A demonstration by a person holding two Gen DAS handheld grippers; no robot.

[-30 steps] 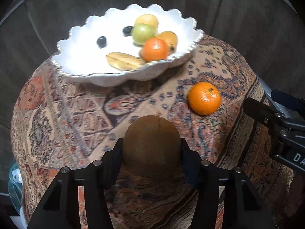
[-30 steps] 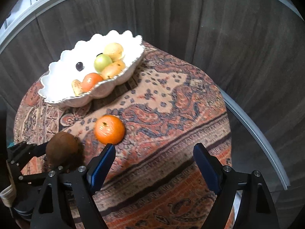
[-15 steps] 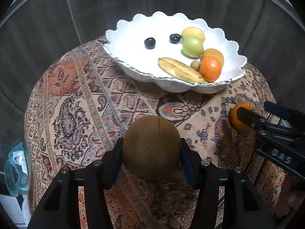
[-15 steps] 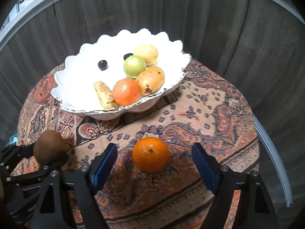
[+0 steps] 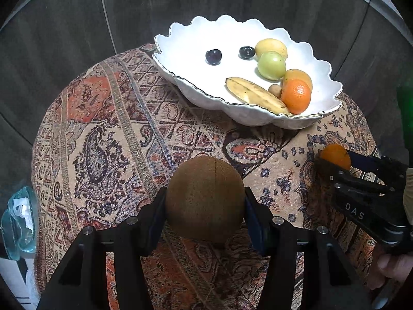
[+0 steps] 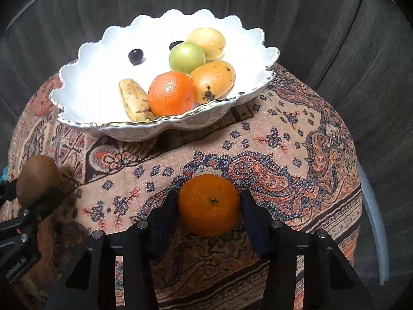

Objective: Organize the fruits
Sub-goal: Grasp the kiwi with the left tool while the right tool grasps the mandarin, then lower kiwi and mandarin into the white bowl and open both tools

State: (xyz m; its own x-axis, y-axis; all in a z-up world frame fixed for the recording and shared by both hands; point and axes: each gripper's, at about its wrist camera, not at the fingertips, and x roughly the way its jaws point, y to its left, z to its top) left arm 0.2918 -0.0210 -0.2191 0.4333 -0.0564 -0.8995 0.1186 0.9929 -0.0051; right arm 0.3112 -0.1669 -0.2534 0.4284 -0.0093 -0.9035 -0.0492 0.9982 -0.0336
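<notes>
I see the surface (image 5: 124,118) filling most of both views, a rounded top draped in a paisley cloth of orange, tan and dark blue. Behind it, from 9 through 12 to 3 o'clock, hangs a dark grey curtain (image 6: 322,31). At the 8 o'clock edge of the left wrist view a clear bluish bag (image 5: 18,219) sits off the side of the surface.

The white scalloped bowl (image 5: 185,38) rests on the cloth at about 1 o'clock in the left wrist view and 11 o'clock in the right. It holds a banana (image 5: 254,94), an orange (image 6: 171,93), an orange-yellow fruit (image 6: 213,81), a green fruit (image 6: 187,56), a yellow fruit (image 6: 207,41) and two dark berries, one (image 5: 213,56) apart from the rest.

My left gripper (image 5: 205,211) points toward 12 o'clock, tilted down over the cloth, its fingers clamped on either side of a brown kiwi (image 5: 205,199). From the right wrist view it enters at 9 o'clock.

My right gripper (image 6: 209,206) also faces 12 o'clock, toward the bowl, at a narrow opening with both pads against a loose orange (image 6: 209,204); whether that fruit is off the cloth I cannot tell. In the left wrist view this gripper comes in from 3 o'clock, my hand (image 5: 392,266) showing behind it at 4 o'clock.
</notes>
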